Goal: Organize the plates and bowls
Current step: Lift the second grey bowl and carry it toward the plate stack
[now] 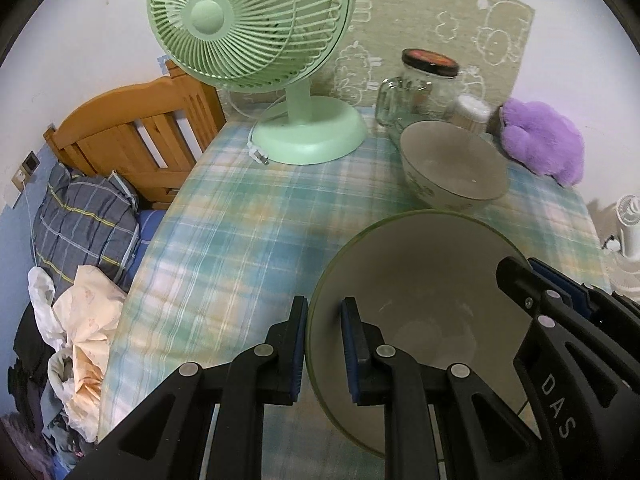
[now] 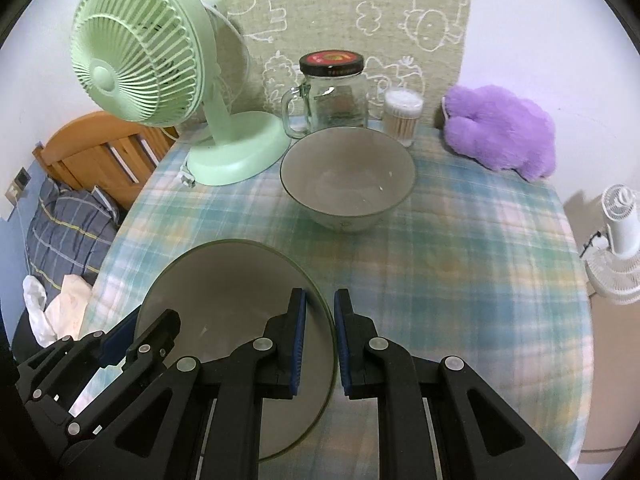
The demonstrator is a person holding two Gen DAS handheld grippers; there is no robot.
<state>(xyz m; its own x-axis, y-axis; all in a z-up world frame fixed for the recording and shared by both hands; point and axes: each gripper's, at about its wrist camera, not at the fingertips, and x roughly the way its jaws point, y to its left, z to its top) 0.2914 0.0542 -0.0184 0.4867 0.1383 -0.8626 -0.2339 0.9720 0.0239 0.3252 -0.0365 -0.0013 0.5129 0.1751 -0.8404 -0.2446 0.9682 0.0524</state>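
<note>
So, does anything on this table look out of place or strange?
Nothing is spilled or broken. One oddity: the green fan's plug lies loose on the tablecloth beside the fan base, connected to nothing. The small bowl sits upright.

Both wrist views look steeply down, close over the table [image 1: 224,216], apparently sharing its far half

Left hand-held gripper [image 1: 324,350] angled steeply downward, jaws clamped tight on the near-left rim of the large bowl [image 1: 420,280], one pad outside the wall, one inside. Right hand-held gripper [image 2: 320,344] mirrors it, pitched down just as steeply, pinching the opposite rim. Both black linkages reach in side by side.
</note>
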